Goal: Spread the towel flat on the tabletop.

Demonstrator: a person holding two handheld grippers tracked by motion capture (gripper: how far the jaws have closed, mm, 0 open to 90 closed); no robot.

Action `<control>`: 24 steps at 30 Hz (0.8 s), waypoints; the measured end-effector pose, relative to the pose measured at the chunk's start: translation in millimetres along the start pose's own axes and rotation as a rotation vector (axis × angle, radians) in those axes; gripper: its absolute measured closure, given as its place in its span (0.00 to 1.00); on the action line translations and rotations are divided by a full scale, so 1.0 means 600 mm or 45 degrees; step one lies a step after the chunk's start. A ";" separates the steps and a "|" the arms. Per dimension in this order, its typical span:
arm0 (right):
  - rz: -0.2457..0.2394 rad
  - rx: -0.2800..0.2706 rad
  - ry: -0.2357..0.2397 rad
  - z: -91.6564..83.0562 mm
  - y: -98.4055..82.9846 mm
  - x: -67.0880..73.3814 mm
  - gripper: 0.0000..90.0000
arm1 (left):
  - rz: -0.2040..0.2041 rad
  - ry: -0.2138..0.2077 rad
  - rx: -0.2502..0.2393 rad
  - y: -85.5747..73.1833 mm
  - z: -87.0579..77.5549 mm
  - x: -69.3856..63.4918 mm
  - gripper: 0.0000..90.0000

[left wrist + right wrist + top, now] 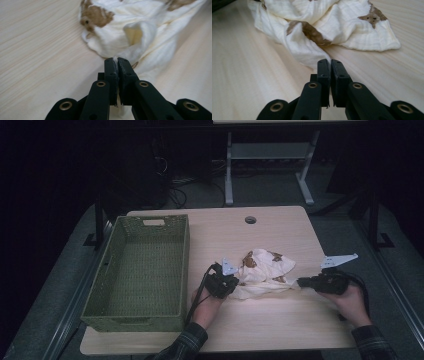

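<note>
My left gripper (117,60) has its jaws clamped together on a pinch of the cloth (140,32); a thin white sliver of fabric shows squeezed in the seam between the pads. Right gripper (330,61) same story: jaws together on another edge of the cloth (324,27), which runs straight into the tips, though the actual pinch is mostly hidden by the pads, so I'd call that grip probable rather than certain. From the high view, left gripper (223,282) sits at the cloth's near-left edge and right gripper (301,282) at its near-right tip, fabric (262,270) stretched into a point toward the right one. The cloth is cream with brown animal-like patches, crumpled, lying mid-table, rest of it slack and bunched behind the held edge. Table (260,320) is light wood grain, with a round cable hole (250,220) at the far edge. Green woven basket (102,300) stands on the left side of the table, just beside my left hand (205,304), apart from the cloth. Right hand (352,302) is near the right edge.
</note>
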State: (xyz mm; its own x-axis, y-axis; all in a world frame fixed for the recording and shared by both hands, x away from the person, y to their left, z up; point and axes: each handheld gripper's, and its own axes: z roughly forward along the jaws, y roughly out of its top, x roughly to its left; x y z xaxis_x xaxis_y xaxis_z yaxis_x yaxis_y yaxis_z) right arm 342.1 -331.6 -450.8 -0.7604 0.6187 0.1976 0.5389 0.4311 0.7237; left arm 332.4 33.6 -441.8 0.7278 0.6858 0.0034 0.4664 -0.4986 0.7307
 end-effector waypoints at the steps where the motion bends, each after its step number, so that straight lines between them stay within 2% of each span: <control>1: 0.005 0.010 -0.005 0.006 0.003 -0.003 0.93 | -0.003 0.012 0.007 0.000 0.005 0.004 0.96; 6: 0.010 0.012 -0.091 0.026 0.013 -0.020 0.84 | -0.002 0.060 0.047 -0.005 0.023 0.015 0.91; 9: 0.001 0.017 -0.146 0.021 0.011 -0.023 0.84 | -0.006 0.072 0.030 -0.005 0.017 0.016 0.83; 11: 0.000 0.002 -0.162 0.006 0.007 -0.020 0.84 | -0.015 0.056 0.007 -0.004 0.008 0.014 0.77; 15: -0.003 -0.021 -0.144 -0.015 -0.004 -0.014 0.84 | -0.017 0.026 -0.029 -0.004 -0.017 0.006 0.75; 18: -0.010 -0.018 -0.124 -0.022 -0.013 -0.004 0.84 | 0.012 -0.016 -0.037 -0.009 -0.039 -0.010 0.74; 21: -0.024 0.005 -0.120 -0.023 -0.022 0.004 0.84 | 0.031 -0.086 -0.005 -0.019 -0.046 -0.029 0.74; 24: -0.020 0.043 -0.110 -0.013 -0.028 0.004 0.83 | 0.071 -0.107 0.054 -0.027 -0.035 -0.040 0.74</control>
State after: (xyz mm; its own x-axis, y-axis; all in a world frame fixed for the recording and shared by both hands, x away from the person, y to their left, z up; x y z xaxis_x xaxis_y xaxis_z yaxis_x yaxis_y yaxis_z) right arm 328.1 -342.4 -457.5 -0.7357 0.6652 0.1274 0.5399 0.4625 0.7033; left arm 296.6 36.6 -439.4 0.7920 0.6103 -0.0158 0.4437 -0.5576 0.7016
